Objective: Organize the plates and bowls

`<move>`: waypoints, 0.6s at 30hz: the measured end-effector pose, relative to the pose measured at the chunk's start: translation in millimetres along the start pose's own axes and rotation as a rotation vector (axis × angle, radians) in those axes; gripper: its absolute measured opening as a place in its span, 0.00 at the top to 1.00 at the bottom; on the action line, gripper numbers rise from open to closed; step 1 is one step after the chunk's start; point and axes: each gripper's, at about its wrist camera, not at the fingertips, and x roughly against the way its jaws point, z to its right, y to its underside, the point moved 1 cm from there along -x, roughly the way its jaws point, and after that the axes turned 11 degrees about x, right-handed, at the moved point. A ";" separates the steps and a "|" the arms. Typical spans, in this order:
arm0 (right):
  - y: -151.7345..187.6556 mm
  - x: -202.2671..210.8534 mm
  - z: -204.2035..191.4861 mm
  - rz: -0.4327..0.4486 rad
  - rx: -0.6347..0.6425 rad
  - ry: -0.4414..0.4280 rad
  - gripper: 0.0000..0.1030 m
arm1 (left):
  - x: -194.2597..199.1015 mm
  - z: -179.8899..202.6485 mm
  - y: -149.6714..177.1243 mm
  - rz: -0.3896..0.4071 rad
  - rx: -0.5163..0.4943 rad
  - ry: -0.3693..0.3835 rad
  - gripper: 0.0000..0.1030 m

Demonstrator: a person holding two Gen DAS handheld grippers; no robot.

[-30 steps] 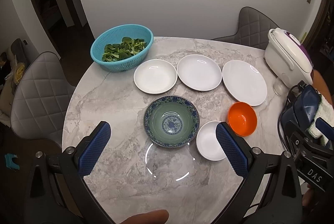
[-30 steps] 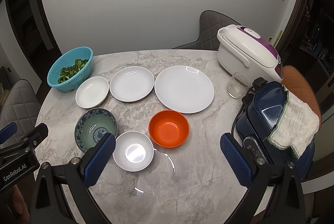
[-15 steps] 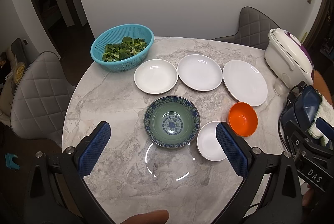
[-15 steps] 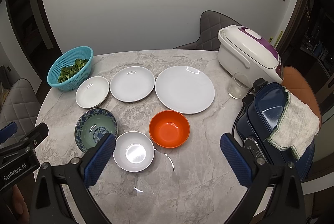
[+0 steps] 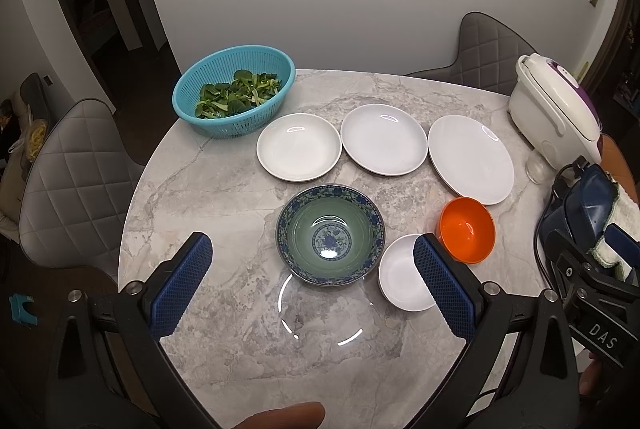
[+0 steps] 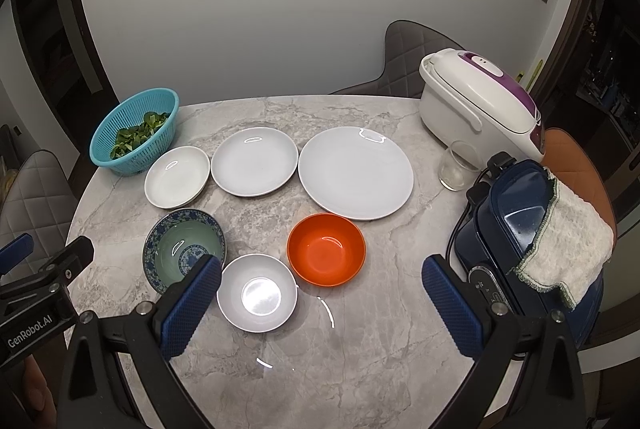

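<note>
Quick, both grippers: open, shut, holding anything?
Left gripper: open, holding nothing.
Right gripper: open, holding nothing.

Left gripper (image 5: pixel 312 283): jaws spread wide, blue pads (image 5: pixel 182 283) apart, nothing held, raised and angled downward. Right gripper (image 6: pixel 322 303): jaws likewise wide, empty, raised. Fingertip (image 5: pixel 286 415) at lower frame edge, left wrist view
</note>
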 end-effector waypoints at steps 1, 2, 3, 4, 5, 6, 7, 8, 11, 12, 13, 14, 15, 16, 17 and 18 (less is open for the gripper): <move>1.5 -0.5 -0.2 0.000 0.000 0.000 0.01 | -0.2 -0.2 0.4 0.000 0.000 -0.001 0.01; 2.9 -1.0 -0.9 0.001 0.000 0.001 0.01 | -0.6 -0.5 -0.2 0.000 -0.001 -0.001 0.01; 1.3 -1.2 -0.3 0.000 0.000 0.000 0.01 | -1.3 -0.8 -0.5 -0.002 -0.001 -0.001 0.01; 2.2 -1.7 -0.8 0.000 0.000 0.000 0.01 | -1.3 -0.7 -0.5 -0.002 -0.001 -0.001 0.01; 1.3 -1.7 -0.6 0.000 0.000 0.000 0.01 | -1.5 -1.1 0.3 -0.002 -0.003 -0.002 0.01; 0.9 -2.0 -0.7 -0.001 0.000 0.000 0.00 | -2.0 -0.6 -0.7 -0.002 -0.003 -0.004 0.01; 0.0 -2.0 -0.8 -0.001 0.000 0.000 0.00 | -2.8 -0.6 -1.6 -0.003 -0.004 -0.003 0.01; 0.7 -2.3 -1.7 -0.001 0.000 0.001 0.00 | -3.0 -0.9 -1.2 -0.003 -0.004 -0.003 0.01; -0.7 -4.3 -3.1 -0.001 0.000 0.001 0.01 | -2.8 0.0 -1.7 -0.004 -0.004 -0.005 0.01; -0.8 -4.5 -3.4 -0.001 0.000 0.001 0.01 | -3.7 0.2 -2.6 -0.005 -0.004 -0.005 0.01; -0.7 -4.9 -3.7 -0.001 0.000 0.001 0.01 | -3.9 0.3 -2.7 -0.005 -0.004 -0.006 0.01; -0.5 -5.2 -4.0 -0.002 0.000 0.001 0.01 | -3.9 0.3 -2.6 -0.006 -0.004 -0.005 0.01; -3.2 -4.4 -3.3 -0.002 0.000 0.001 0.01 | -5.4 0.2 -3.8 -0.007 -0.006 -0.005 0.01; -2.3 -5.2 -4.0 -0.003 -0.001 0.001 0.01 | -7.3 0.7 -5.4 -0.008 -0.009 -0.006 0.01; -1.4 -4.9 -4.8 -0.004 0.000 0.001 0.01 | -8.2 1.0 -5.5 -0.006 -0.014 -0.009 0.01; -2.9 -3.2 -4.2 -0.003 0.001 0.002 0.01 | -9.9 1.3 -6.4 -0.006 -0.020 -0.012 0.01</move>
